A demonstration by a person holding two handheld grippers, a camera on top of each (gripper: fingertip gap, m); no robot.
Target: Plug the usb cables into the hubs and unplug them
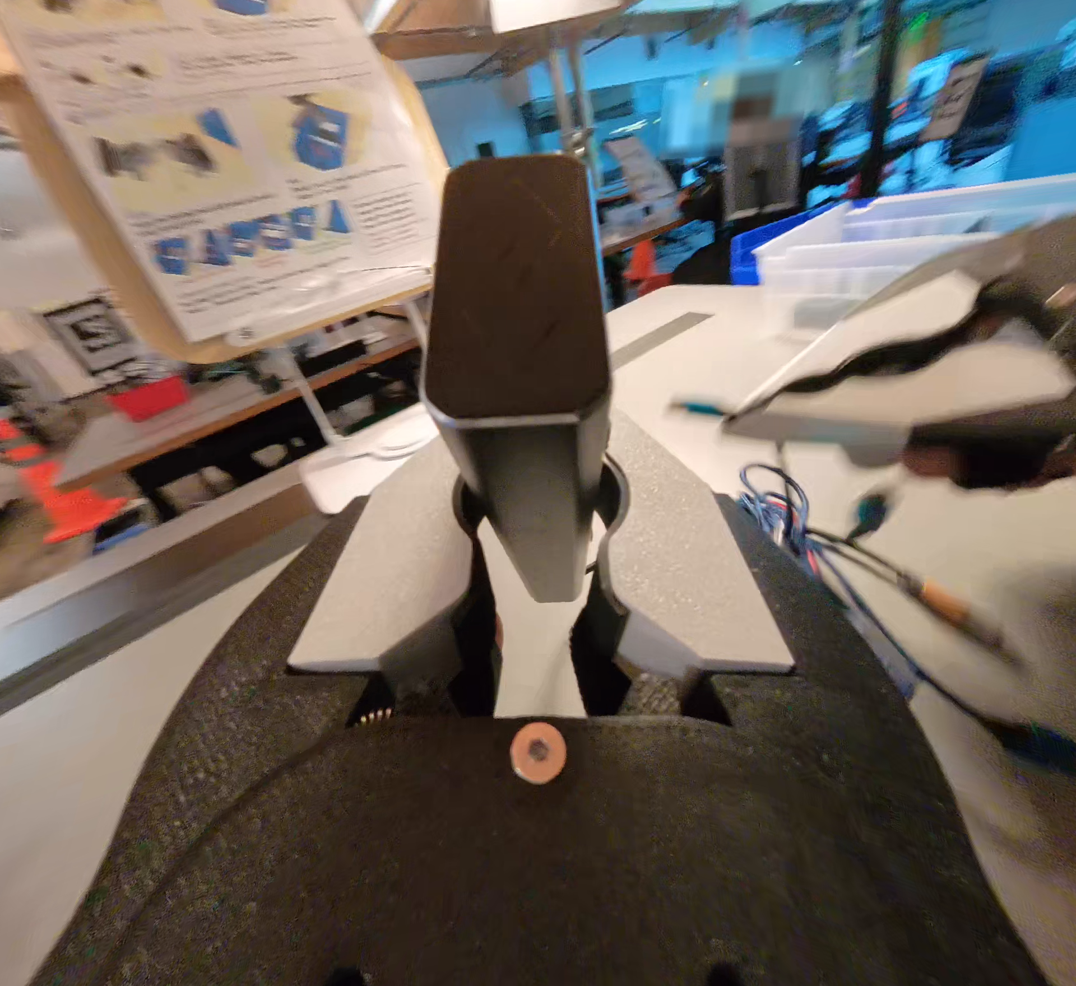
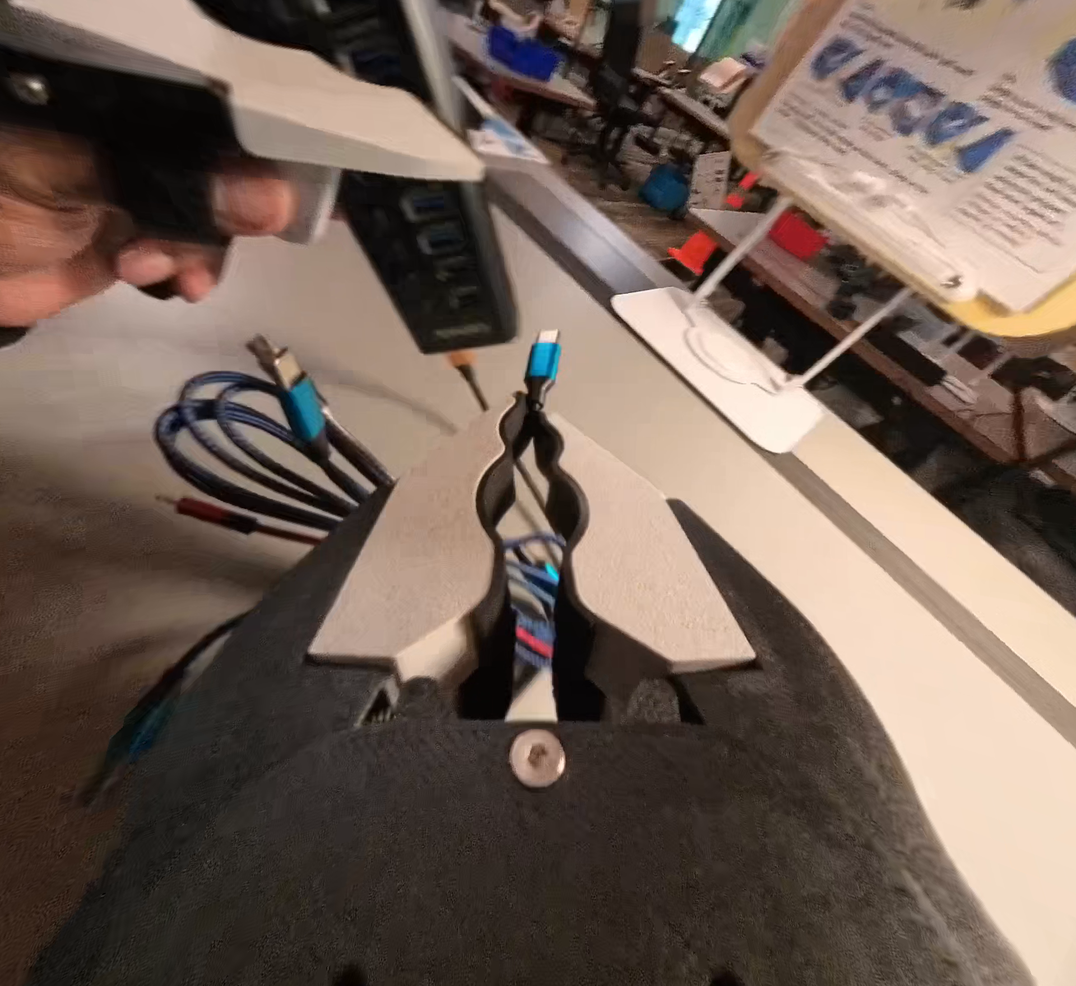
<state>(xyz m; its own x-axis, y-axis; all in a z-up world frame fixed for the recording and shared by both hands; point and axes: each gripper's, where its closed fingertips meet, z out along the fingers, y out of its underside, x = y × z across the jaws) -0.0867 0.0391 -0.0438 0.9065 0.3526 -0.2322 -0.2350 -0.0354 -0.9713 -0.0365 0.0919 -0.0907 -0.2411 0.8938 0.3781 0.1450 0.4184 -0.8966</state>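
The left tongs (image 1: 533,545) are clenched on a dark USB hub (image 1: 515,288), held lifted and tilted above the tabletop (image 1: 687,329). In the right wrist view its port face (image 2: 442,242) slants down toward the right tongs (image 2: 533,411). These are clamped on the cable just behind a blue-sleeved USB plug (image 2: 544,358), which sticks out past their tips, just short of the hub's lower end and not yet in a port.

The grip sits on thin cord rather than on the plug body, so I judge that the plug could pivot or slide back under pushing, missing the port or scraping its rim. Both views are blurred, so alignment cannot be told.

Left of the right tongs lies a coil of blue cables (image 2: 244,451) with a second blue plug (image 2: 303,405); slack could snag there. To their right a white stand base (image 2: 716,370) sits at the tabletop's edge, with an instruction sheet (image 2: 943,102) overhanging, leaving little room that way.
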